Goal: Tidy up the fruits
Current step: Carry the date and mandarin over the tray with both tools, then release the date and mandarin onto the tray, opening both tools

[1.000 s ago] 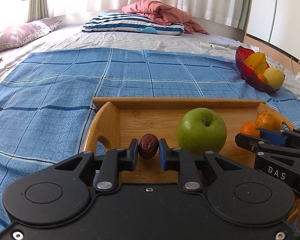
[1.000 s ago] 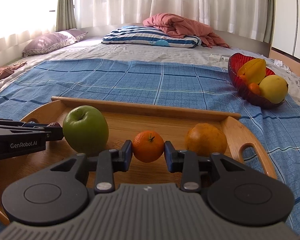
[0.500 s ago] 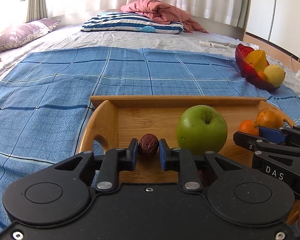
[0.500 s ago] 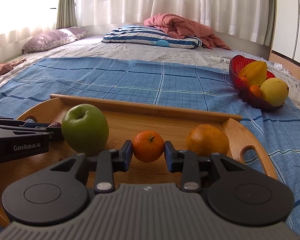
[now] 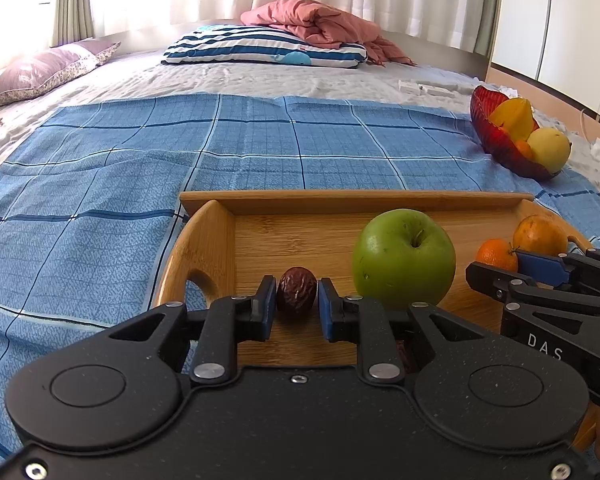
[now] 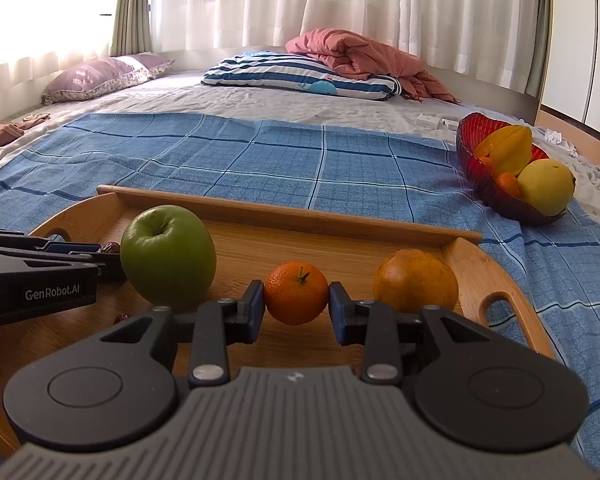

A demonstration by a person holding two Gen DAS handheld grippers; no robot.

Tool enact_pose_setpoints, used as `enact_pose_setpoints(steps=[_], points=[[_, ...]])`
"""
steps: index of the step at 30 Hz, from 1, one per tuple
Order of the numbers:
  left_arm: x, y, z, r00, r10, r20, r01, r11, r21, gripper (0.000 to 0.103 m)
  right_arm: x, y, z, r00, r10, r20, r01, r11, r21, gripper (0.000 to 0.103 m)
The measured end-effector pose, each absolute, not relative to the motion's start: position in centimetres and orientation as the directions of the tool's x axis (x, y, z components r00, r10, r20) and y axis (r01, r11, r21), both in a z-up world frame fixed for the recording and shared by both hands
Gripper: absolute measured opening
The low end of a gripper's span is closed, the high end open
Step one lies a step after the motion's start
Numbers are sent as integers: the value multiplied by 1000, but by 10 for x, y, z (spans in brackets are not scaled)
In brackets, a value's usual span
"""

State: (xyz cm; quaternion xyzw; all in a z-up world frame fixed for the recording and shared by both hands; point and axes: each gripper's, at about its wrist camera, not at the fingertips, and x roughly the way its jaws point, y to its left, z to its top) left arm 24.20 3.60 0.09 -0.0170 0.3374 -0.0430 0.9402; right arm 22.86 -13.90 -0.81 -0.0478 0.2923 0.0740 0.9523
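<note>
A wooden tray [image 5: 340, 200] [image 6: 284, 210] lies on the blue checked bedspread. In the left wrist view my left gripper [image 5: 297, 303] is shut on a wrinkled brown date [image 5: 297, 289] just above the tray floor. A green apple [image 5: 404, 258] [image 6: 168, 256] stands to its right. In the right wrist view my right gripper [image 6: 296, 303] is shut on a small mandarin [image 6: 296, 292]. A larger orange fruit [image 6: 416, 280] [image 5: 540, 236] sits near the tray's right handle. Another date [image 6: 121, 317] lies loose on the tray.
A red glass bowl [image 5: 496, 136] [image 6: 476, 168] holding a starfruit, a yellow fruit and a small orange stands on the bedspread at the far right. Pillows and a pink blanket lie at the head of the bed. A wardrobe runs along the right.
</note>
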Motion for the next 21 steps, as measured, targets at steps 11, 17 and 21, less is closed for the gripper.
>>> enact_pose_setpoints(steps=[11,17,21], points=[[242,36,1,769,-94,-633,68,996,-65,21,228,-139,-8,820,119,-560,-172,984,-44,39],[242,36,1,769,-94,-632,69,996,-64,24,228,-139,-8,819,118,-561,-172,984,-44,39],[240,34,3,776,-84,-625,74,996,-41,33,226,-138,-7,821,115,-560,-175,983,-55,47]])
